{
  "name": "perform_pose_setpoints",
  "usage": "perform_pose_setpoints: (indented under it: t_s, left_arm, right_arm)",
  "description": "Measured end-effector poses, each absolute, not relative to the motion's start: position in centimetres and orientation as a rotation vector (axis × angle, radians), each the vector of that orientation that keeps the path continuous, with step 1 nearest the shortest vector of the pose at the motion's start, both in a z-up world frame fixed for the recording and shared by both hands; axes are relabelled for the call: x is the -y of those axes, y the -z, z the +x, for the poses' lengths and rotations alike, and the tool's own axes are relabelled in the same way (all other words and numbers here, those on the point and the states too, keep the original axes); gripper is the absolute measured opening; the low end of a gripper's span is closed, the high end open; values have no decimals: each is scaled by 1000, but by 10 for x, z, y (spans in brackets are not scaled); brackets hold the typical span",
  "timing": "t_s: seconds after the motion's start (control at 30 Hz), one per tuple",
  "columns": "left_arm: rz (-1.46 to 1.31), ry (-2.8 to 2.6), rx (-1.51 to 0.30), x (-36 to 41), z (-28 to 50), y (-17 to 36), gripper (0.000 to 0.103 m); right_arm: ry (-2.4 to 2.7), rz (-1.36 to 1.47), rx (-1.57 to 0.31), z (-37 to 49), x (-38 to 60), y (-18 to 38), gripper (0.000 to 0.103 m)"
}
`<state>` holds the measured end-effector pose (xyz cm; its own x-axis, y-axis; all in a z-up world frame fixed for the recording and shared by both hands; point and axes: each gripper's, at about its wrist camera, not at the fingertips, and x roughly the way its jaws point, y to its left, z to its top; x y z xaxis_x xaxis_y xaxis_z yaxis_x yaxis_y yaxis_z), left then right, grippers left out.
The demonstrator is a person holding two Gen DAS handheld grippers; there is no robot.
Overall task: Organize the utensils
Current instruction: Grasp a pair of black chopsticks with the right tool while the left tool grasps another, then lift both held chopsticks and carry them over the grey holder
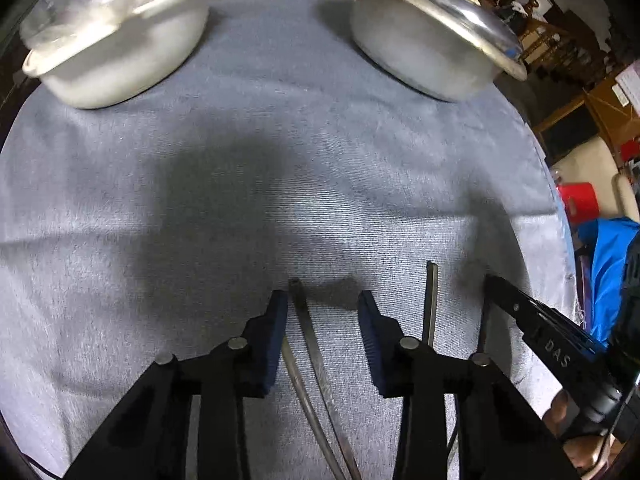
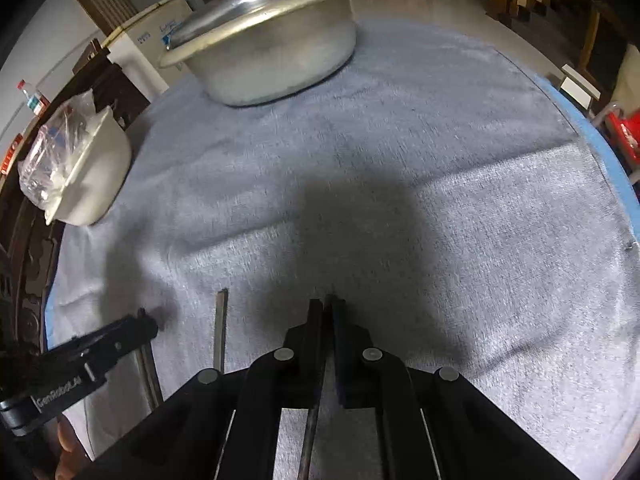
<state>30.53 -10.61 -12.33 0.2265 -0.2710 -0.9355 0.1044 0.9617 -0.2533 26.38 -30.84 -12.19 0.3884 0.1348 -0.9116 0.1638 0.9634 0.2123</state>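
Several thin metal utensils lie on a grey cloth (image 1: pixel 224 128). My left gripper (image 1: pixel 323 312) points down at the cloth with its blue pads apart. Two of the handles (image 1: pixel 304 320) (image 1: pixel 294 368) run between its jaws, the upper one close beside the left pad. A third utensil (image 1: pixel 431 304) lies just to the right. Further right is my right gripper (image 1: pixel 494 282). In the right wrist view my right gripper (image 2: pixel 327 308) is shut on one thin utensil (image 2: pixel 314 412). Another utensil (image 2: pixel 220 328) lies to its left, near my left gripper (image 2: pixel 148 320).
A white bowl (image 1: pixel 120 68) (image 2: pixel 96 176) with a clear plastic bag in it stands at the back left. A metal pot (image 1: pixel 424 52) (image 2: pixel 272 52) with a lid stands at the back. The cloth's edge (image 2: pixel 616 168) curves down the right side. A hand (image 2: pixel 66 444) shows under the left gripper.
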Motion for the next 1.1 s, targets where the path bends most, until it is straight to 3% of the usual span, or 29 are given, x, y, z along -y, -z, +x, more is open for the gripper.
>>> perform_pose_setpoints:
  t_s: [0.3,0.37,0.47,0.7,1.1]
  left_arm:
    - [-90,265,-1313,114,311,120,31]
    - [-68,258,-1302,116,309,119,25]
    - [-42,249,-1279,117,304,120,8]
    - [-107,278,-1228,100,288,117,6]
    - [-216,334,-967,46,218,22,5]
  right_arm:
    - [15,215,-1183,267,297,122,8]
    - [19,189,-1175,266,293,122,8]
    - [24,159,-1162,264,288,122,7]
    - [-48,280,-1068,242,302,114,6]
    - [-149,306,-753,154,306,29,6]
